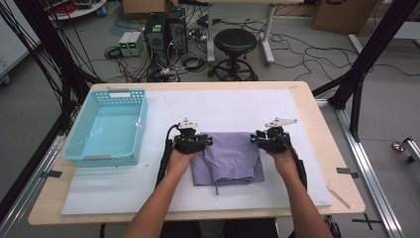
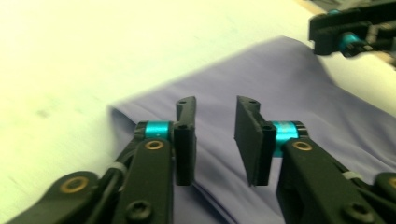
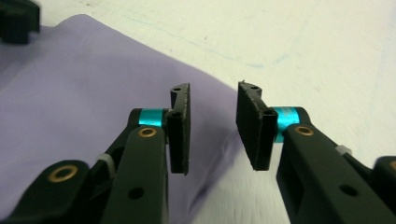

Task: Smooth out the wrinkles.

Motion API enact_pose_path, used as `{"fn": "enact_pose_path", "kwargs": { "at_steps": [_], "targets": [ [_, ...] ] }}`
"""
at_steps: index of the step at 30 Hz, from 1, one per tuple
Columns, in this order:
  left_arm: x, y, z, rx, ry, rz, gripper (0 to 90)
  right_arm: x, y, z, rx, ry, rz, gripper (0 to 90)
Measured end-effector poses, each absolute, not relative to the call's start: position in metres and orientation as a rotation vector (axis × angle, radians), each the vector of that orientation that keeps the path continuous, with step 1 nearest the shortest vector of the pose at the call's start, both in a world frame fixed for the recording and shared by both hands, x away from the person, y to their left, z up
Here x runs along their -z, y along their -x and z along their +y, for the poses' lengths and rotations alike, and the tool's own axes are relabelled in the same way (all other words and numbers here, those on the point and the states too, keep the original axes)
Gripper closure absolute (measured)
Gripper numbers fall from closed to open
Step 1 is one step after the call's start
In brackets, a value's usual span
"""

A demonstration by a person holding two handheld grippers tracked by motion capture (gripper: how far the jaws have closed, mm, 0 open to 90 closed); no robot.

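Note:
A folded purple garment lies on the white mat in the middle of the table, a drawstring hanging from its near edge. My left gripper sits at the garment's far left corner and my right gripper at its far right corner, tips facing each other. In the left gripper view the left gripper hangs open over the purple garment, nothing pinched, with the right gripper beyond. In the right gripper view the right gripper stands open over the garment's edge, gripping nothing.
A turquoise plastic basket with nothing in it stands on the mat's left part. Bare mat stretches behind and to the right of the garment. Beyond the table's far edge are a black stool, computer boxes and loose cables on the floor.

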State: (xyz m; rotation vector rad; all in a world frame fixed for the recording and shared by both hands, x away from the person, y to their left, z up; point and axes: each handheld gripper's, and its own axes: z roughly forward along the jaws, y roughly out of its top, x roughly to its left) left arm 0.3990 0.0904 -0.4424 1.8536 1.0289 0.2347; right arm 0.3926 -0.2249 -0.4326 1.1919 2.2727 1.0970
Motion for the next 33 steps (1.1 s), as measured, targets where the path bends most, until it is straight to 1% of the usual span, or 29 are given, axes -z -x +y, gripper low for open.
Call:
{"fn": "enact_pose_path", "kwargs": {
  "at_steps": [2,6,11,14,17,22,26,28,30,32,33],
  "targets": [
    [0.445,-0.409,0.090,-0.246,-1.852,1.051,70.6,0.436,-0.401,-0.218,-1.080,-1.192,2.306,67.5],
    [0.454,-0.421,0.088,-0.254,-1.921,1.122,71.8,0.445,-0.409,-0.215,-1.009,-1.266,2.326,73.3],
    [0.456,-0.421,0.088,-0.290,-1.926,1.156,76.4,0.449,-0.412,-0.224,-0.977,-1.343,2.304,73.7],
    [0.454,-0.421,0.093,-0.324,-1.944,1.189,75.1,0.449,-0.410,-0.227,-0.979,-1.351,2.295,73.2],
    [0.454,-0.417,0.102,-0.326,-1.908,1.219,73.2,0.448,-0.405,-0.234,-0.982,-1.357,2.270,72.7],
    [0.442,-0.405,0.115,-0.347,-1.810,1.164,73.0,0.436,-0.392,-0.253,-1.086,-1.355,2.205,70.7],
    [0.427,-0.392,0.124,-0.366,-1.734,1.088,68.5,0.431,-0.378,-0.262,-1.104,-1.296,2.217,67.5],
    [0.421,-0.385,0.129,-0.363,-1.695,1.049,64.2,0.431,-0.370,-0.265,-1.100,-1.267,2.226,66.2],
    [0.418,-0.379,0.133,-0.348,-1.667,1.021,55.8,0.434,-0.361,-0.267,-1.104,-1.244,2.237,64.9],
    [0.417,-0.373,0.136,-0.348,-1.661,1.010,45.9,0.436,-0.352,-0.269,-1.096,-1.222,2.246,59.0],
    [0.416,-0.369,0.137,-0.356,-1.660,1.014,38.8,0.437,-0.348,-0.270,-1.100,-1.212,2.249,54.3]
  ]
}}
